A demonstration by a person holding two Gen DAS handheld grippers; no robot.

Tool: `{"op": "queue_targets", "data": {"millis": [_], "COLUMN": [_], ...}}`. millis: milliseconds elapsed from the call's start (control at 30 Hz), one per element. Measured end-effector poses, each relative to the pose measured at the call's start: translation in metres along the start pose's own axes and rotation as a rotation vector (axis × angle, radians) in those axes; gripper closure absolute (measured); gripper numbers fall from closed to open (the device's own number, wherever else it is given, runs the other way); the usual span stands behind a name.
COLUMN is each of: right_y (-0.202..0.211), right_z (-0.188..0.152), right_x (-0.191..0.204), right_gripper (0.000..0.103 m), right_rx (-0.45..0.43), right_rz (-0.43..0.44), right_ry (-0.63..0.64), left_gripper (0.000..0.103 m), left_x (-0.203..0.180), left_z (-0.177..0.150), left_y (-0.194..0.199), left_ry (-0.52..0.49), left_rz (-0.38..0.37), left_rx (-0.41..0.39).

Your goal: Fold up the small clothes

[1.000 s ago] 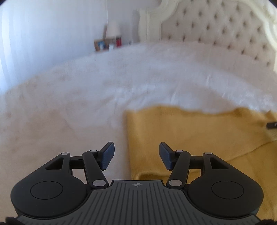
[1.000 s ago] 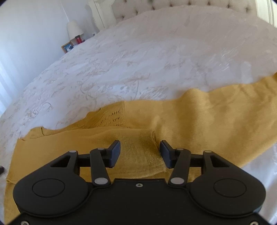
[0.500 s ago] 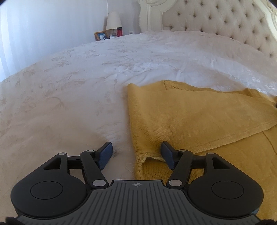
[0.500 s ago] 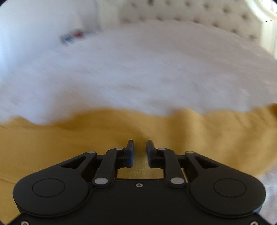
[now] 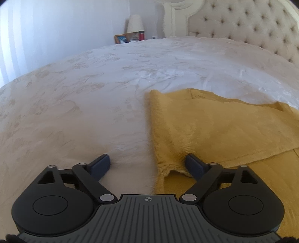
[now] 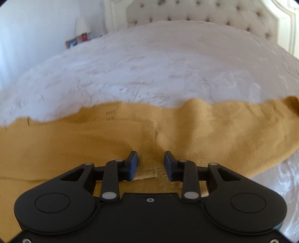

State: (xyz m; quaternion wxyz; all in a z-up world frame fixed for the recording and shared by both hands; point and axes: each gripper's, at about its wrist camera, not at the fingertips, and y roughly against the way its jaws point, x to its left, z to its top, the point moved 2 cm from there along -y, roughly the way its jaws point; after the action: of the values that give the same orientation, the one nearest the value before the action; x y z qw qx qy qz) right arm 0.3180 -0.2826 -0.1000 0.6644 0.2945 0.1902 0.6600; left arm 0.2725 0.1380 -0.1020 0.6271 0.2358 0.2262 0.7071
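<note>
the left gripper (image 5: pixel 147 165) is spread wide and grips nothing; its left finger rests on the bedspread (image 5: pixel 78 104), its right finger on the folded corner of the yellow knit garment (image 5: pixel 214 130), whose left edge runs forward between the fingers. the right gripper (image 6: pixel 151 164) is partly open and holds nothing; the garment (image 6: pixel 196 130) lies flat beneath and ahead of both fingers. beyond it: bedspread, then the tufted headboard (image 6: pixel 196 11), with a lamp (image 5: pixel 135 23) far left.

Black left gripper (image 5: pixel 147 165) and right gripper (image 6: pixel 151 163), navy-padded jaws, silver rivets.
</note>
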Motion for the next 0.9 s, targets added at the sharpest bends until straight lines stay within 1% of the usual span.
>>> {"op": "queue_targets", "data": {"millis": [33, 100, 167, 267, 300, 433, 467, 533, 667, 733, 800, 900], "right_y": [0.005, 0.015, 0.021, 0.024, 0.026, 0.038, 0.039, 0.042, 0.045, 0.047, 0.047, 0.047], "right_z": [0.0, 0.002, 0.003, 0.004, 0.005, 0.005, 0.006, 0.006, 0.008, 0.008, 0.007, 0.009], "right_x": [-0.005, -0.015, -0.026, -0.051, -0.06, -0.1, -0.109, -0.129, -0.158, -0.172, -0.183, -0.198], "right_gripper": [0.058, 0.058, 0.058, 0.056, 0.055, 0.052, 0.052, 0.052, 0.052, 0.052, 0.051, 0.051], "right_rx": [-0.012, -0.028, -0.021, 0.018, 0.018, 0.006, 0.004, -0.006, -0.031, -0.041, -0.047, -0.057], "right_rz": [0.005, 0.0, 0.004, 0.043, 0.046, 0.035, 0.03, 0.004, -0.064, -0.094, -0.123, -0.184], "right_ry": [-0.007, -0.004, -0.014, -0.092, -0.121, -0.196, -0.207, -0.214, -0.197, -0.185, -0.172, -0.128], "left_gripper": [0.009, 0.008, 0.008, 0.008, 0.008, 0.011, 0.011, 0.011, 0.011, 0.011, 0.011, 0.011], "left_x": [0.001, 0.002, 0.002, 0.002, 0.003, 0.007, 0.007, 0.004, -0.028, -0.051, -0.074, -0.108], "left_z": [0.0, 0.0, 0.0, 0.001, 0.001, 0.009, 0.013, 0.021, 0.043, 0.051, 0.054, 0.051], "left_y": [0.0, -0.001, -0.001, -0.001, -0.001, 0.009, 0.016, 0.031, 0.055, 0.06, 0.062, 0.06], "left_ry": [0.008, 0.014, 0.013, 0.015, 0.018, 0.043, 0.059, 0.089, 0.051, 0.037, 0.037, 0.029], "left_rz": [0.003, 0.004, 0.006, 0.003, -0.001, -0.008, -0.001, -0.013, -0.048, -0.09, -0.128, -0.173], "left_rx": [0.001, 0.003, 0.002, 0.002, 0.003, 0.004, -0.004, -0.036, -0.078, -0.09, -0.083, -0.081]}}
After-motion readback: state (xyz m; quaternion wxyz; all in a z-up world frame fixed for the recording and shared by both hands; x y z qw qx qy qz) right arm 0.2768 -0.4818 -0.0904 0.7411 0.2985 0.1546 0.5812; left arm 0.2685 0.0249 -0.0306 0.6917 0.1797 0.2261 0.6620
